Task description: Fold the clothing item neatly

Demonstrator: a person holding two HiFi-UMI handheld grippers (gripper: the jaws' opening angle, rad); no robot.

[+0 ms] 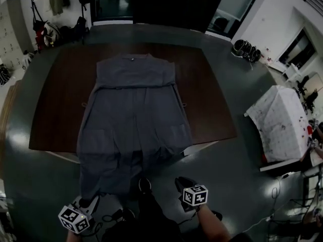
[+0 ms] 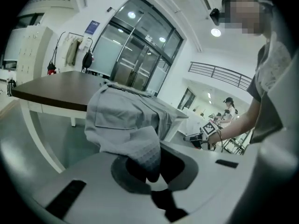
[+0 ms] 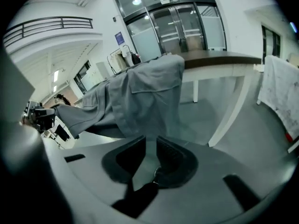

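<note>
A grey garment (image 1: pixel 133 115) lies spread flat on the dark brown table (image 1: pixel 55 100), collar at the far end. Its lower hem hangs over the near edge. My left gripper (image 1: pixel 93 201) is low at the near left, shut on the hem's left corner. In the left gripper view that grey cloth (image 2: pixel 124 120) runs down into the left gripper (image 2: pixel 152 171). My right gripper (image 1: pixel 182 183) hangs below the near edge, to the right of the hem. In the right gripper view the right gripper (image 3: pixel 150 148) stands slightly open with nothing in it, and the garment (image 3: pixel 140 94) hangs ahead of it.
A white cloth-covered stand (image 1: pixel 280 125) is on the right of the floor. Hanging clothes on a rack (image 1: pixel 40 19) are at the back left. Cables (image 1: pixel 272 210) trail on the floor near right. White table legs (image 3: pixel 233 111) stand under the table's edge.
</note>
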